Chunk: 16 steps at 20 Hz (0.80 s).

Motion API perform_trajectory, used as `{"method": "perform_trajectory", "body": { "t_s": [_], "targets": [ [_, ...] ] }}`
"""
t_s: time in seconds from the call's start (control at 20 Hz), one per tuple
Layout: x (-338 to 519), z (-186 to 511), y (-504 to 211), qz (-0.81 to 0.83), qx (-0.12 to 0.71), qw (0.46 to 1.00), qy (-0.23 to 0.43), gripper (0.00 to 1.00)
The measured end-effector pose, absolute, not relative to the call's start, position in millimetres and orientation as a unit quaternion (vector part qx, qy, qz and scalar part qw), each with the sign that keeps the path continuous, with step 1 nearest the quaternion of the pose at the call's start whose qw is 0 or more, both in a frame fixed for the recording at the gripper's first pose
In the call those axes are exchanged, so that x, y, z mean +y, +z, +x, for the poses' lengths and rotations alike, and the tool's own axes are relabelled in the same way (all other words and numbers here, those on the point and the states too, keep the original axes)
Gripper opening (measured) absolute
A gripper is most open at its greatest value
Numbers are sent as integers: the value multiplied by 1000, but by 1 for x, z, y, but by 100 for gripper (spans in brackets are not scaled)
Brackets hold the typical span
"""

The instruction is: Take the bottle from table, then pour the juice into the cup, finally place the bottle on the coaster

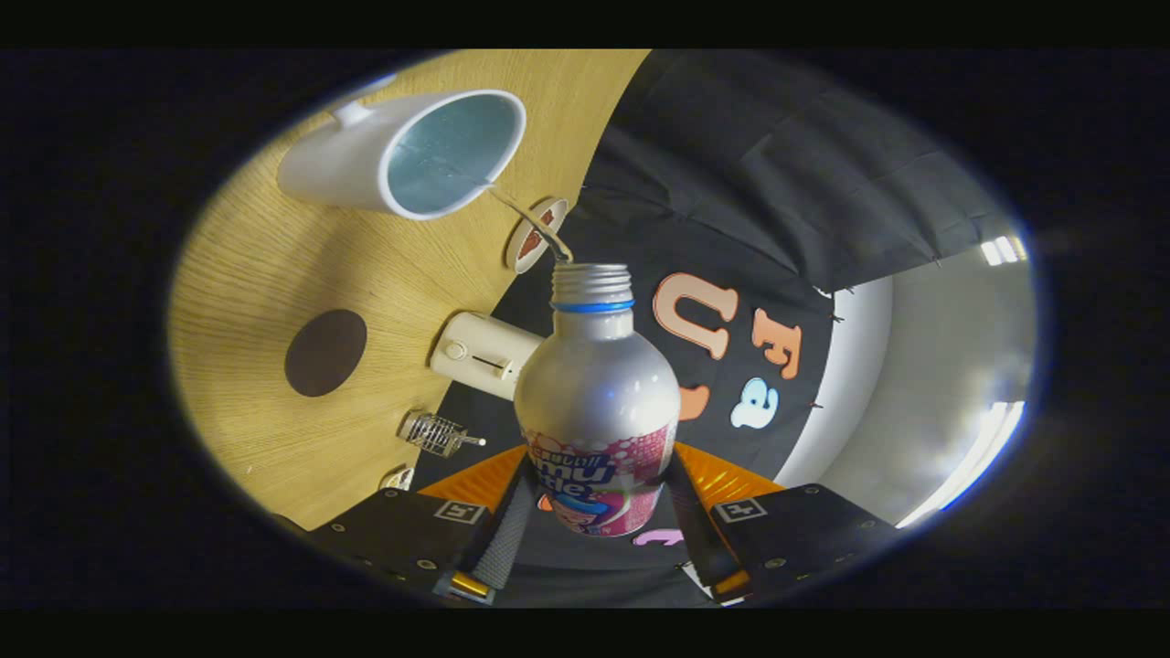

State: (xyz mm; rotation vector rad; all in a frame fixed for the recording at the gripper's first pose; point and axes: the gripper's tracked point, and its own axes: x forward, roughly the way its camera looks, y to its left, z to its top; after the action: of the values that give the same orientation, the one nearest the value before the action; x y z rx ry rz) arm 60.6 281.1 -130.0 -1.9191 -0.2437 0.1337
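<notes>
Over the round wooden table (265, 274), the gripper (599, 539) clamps both fingers on the lower body of a silver aluminium bottle with a pink printed label (596, 402), tipping it so a thin stream of juice arcs from its threaded, uncapped mouth into the white ceramic cup (407, 155), evidently to land the liquid inside the rim. The dark round coaster (325, 352) lies apart from the cup with bare wood around it, near a small cream box (483, 355) at the table's edge.

White appliance (483, 354), wire whisk (437, 432)
</notes>
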Motion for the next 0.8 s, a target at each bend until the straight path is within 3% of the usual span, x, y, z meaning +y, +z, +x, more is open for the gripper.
{"method": "perform_trajectory", "body": {
  "t_s": [0.8],
  "targets": [
    [291, 55, -127, -830, -127, 539, 64, 75]
  ]
}}
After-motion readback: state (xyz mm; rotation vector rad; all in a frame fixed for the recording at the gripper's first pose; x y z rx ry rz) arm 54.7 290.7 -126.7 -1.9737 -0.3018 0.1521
